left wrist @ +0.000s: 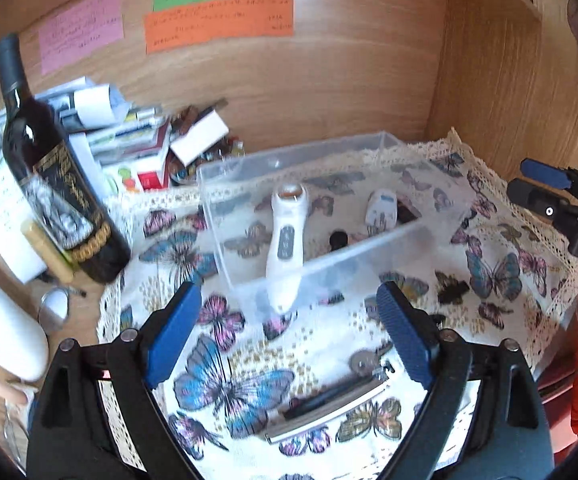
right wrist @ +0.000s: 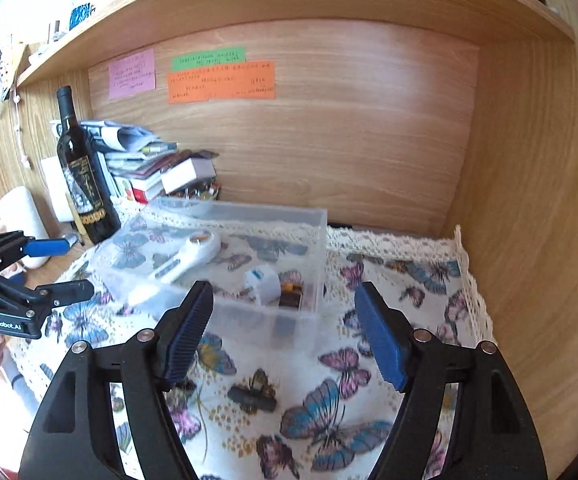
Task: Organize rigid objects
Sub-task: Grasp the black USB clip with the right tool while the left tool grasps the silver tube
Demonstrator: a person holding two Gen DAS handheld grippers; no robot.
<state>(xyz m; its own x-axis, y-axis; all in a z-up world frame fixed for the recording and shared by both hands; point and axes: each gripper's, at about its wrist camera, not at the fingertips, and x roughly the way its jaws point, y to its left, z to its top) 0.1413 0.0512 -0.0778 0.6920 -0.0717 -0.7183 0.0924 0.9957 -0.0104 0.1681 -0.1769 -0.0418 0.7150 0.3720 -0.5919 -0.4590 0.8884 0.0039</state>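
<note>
The left gripper (left wrist: 289, 328) is hovering low over the butterfly cloth (left wrist: 329, 344), fingers spread wide and holding nothing. The right gripper (right wrist: 285, 336) is hanging likewise, jaws apart, just short of the clear plastic box (right wrist: 265, 320). Inside it a white handheld device (left wrist: 285, 240) and a white plug adapter (right wrist: 263, 282) are lying.

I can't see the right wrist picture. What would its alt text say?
An open right gripper hovers above a butterfly-print cloth, its blue-padded fingers holding nothing. Ahead sits a clear plastic bin holding a white handheld device and a white plug adapter; a wine bottle stands at left, with the open left gripper nearby.
</note>
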